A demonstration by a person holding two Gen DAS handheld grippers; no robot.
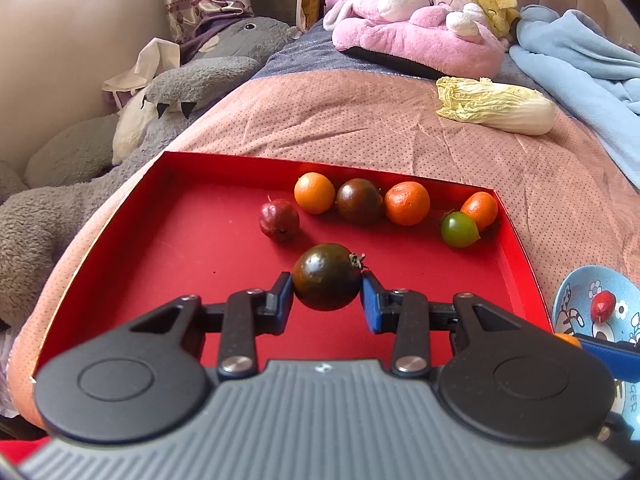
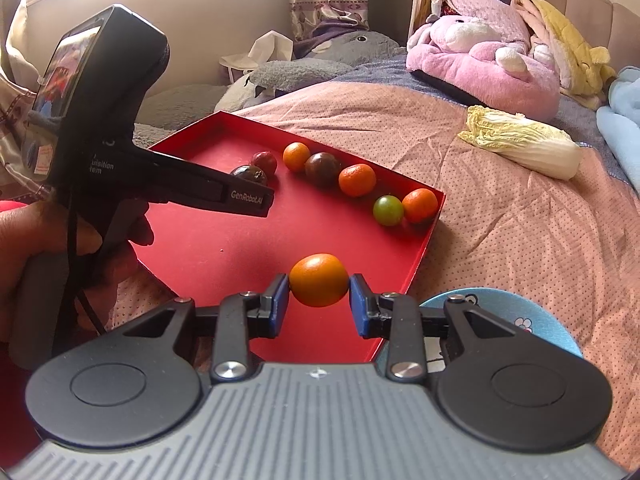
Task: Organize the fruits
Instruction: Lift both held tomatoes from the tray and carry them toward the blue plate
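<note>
A red tray [image 1: 168, 216] lies on the bed and holds several small fruits along its far side: oranges, a dark tomato, a green tomato [image 1: 459, 229] and a red fruit [image 1: 279, 221]. My left gripper [image 1: 326, 288] is shut on a dark tomato [image 1: 326, 282] above the tray's middle. My right gripper [image 2: 319, 286] is shut on an orange fruit [image 2: 319, 280] above the tray's [image 2: 224, 240] near right edge. The left gripper [image 2: 250, 196] also shows in the right wrist view, with the dark tomato [image 2: 249, 174] at its tip.
A blue patterned bowl [image 1: 580, 292] with a small red fruit [image 1: 603, 306] stands right of the tray; it shows under my right gripper too [image 2: 520, 320]. A napa cabbage [image 1: 496, 106] lies on the pink bedspread. Plush toys and a blue blanket lie at the back.
</note>
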